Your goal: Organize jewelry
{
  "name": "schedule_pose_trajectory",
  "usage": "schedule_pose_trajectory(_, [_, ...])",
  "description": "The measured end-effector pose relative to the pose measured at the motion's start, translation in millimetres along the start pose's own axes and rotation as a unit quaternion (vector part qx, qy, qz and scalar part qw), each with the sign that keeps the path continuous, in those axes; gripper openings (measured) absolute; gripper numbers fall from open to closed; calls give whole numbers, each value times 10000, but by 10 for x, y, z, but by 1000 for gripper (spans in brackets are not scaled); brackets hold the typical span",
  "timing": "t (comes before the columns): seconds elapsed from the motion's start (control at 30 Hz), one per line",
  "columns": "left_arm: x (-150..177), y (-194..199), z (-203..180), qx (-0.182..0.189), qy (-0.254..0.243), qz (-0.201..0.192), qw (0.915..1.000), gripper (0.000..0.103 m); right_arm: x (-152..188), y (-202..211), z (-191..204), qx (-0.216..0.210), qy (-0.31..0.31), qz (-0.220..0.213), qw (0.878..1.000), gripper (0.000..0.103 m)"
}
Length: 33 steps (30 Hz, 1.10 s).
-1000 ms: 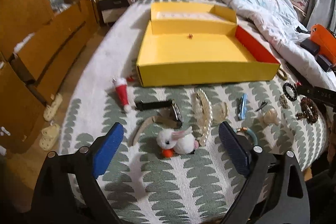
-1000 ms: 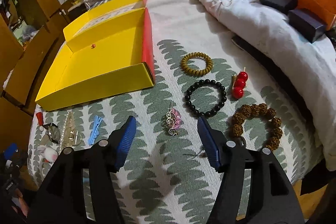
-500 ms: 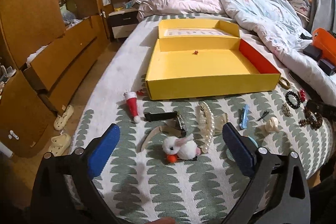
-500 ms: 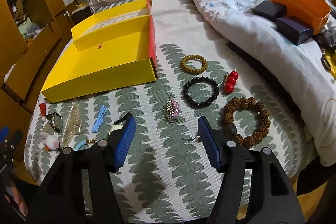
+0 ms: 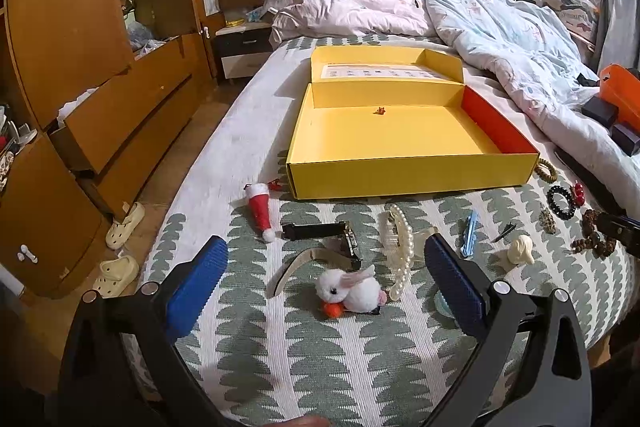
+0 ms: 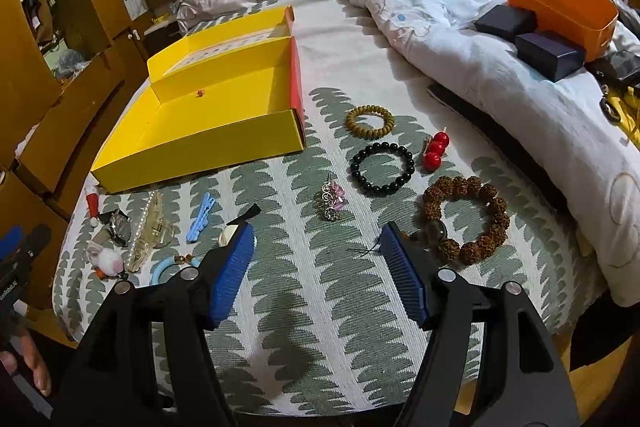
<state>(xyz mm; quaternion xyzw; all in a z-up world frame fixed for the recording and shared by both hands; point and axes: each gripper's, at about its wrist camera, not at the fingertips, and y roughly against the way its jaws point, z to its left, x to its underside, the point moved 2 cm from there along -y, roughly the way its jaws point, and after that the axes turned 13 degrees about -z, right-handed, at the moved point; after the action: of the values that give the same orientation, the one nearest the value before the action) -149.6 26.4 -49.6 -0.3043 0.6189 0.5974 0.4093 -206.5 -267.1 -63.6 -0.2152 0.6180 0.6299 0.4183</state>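
An open yellow box [image 5: 408, 179] [image 6: 200, 155] lies on the bedspread, holding only one tiny orange piece [image 5: 379, 111]. My left gripper [image 5: 325, 251] hovers wide open above a white bunny clip [image 5: 348, 293], a watch [image 5: 320, 231] and a pearl hair clip [image 5: 400, 251], gripping nothing. My right gripper [image 6: 318, 233] is open with its jaws opening, and nothing is between them. Just beyond it lies a pink and silver brooch [image 6: 332, 201]. Farther right are a black bead bracelet [image 6: 382, 163], a wooden bracelet [image 6: 370, 121], red berries [image 6: 435, 151] and a knobbly brown bracelet [image 6: 466, 219].
A Santa hat clip [image 5: 260, 211] and a blue clip [image 5: 469, 233] lie near the box front. A rumpled duvet [image 6: 460, 39] carries an orange basket [image 6: 560, 3] and dark boxes [image 6: 548, 53]. Wooden drawers [image 5: 120, 131] and slippers [image 5: 120, 251] are left of the bed.
Both grippers have drawn back from the spread, so more of the room shows. The left jaws spread a little wider. The right jaws have widened slightly and sit farther from the brooch.
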Motion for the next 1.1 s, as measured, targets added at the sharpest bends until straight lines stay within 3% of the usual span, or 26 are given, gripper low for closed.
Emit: schedule_pose_trajectory(1.1, [-44, -7, 24, -90, 61, -92, 9999, 97, 9, 107, -65, 145, 4, -73, 9999, 72])
